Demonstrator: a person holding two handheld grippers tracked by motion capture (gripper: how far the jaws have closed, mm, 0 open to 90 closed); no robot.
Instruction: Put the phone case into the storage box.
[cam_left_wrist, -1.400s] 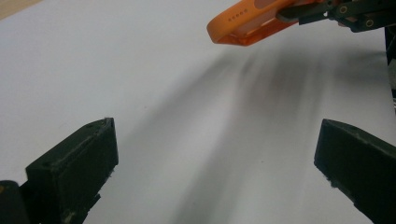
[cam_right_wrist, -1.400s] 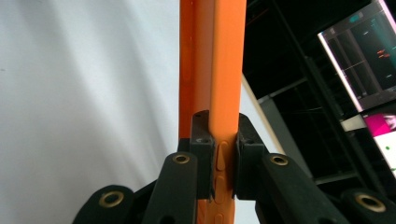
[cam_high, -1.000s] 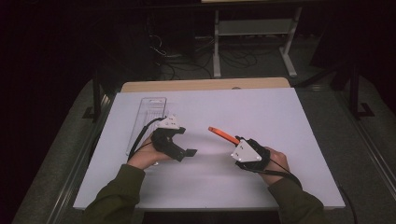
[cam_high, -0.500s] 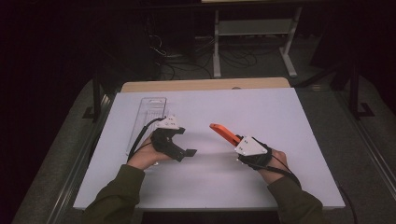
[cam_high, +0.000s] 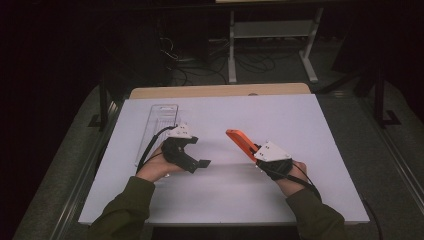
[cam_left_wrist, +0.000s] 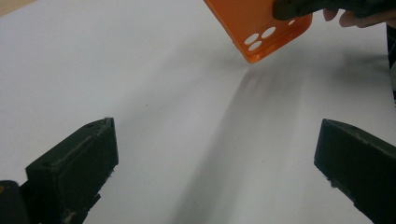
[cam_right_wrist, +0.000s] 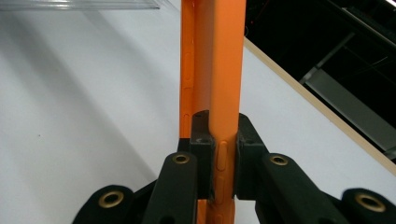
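The orange phone case is off the white tabletop, clamped at its near end by the right tool, and it slants up toward ten o'clock from that grip. In the right gripper view the case stands on edge between the two black jaws, which pinch its thin sides near the button cut-outs. The left tool sits at nine o'clock of the case, well apart from it, jaws spread wide with nothing between them; its own camera looks across bare tabletop at the case's camera-hole corner hanging above. A clear plastic tray lies flat at eleven o'clock of the left hand.

Risks, as I judge them: the grip is narrow and far from the case's middle, so the long free end could swing or twist out if the hand moves fast. The soft sides may also buckle under the squeeze and pop free. A handover to the left tool could miss the thin edge and knock the case down
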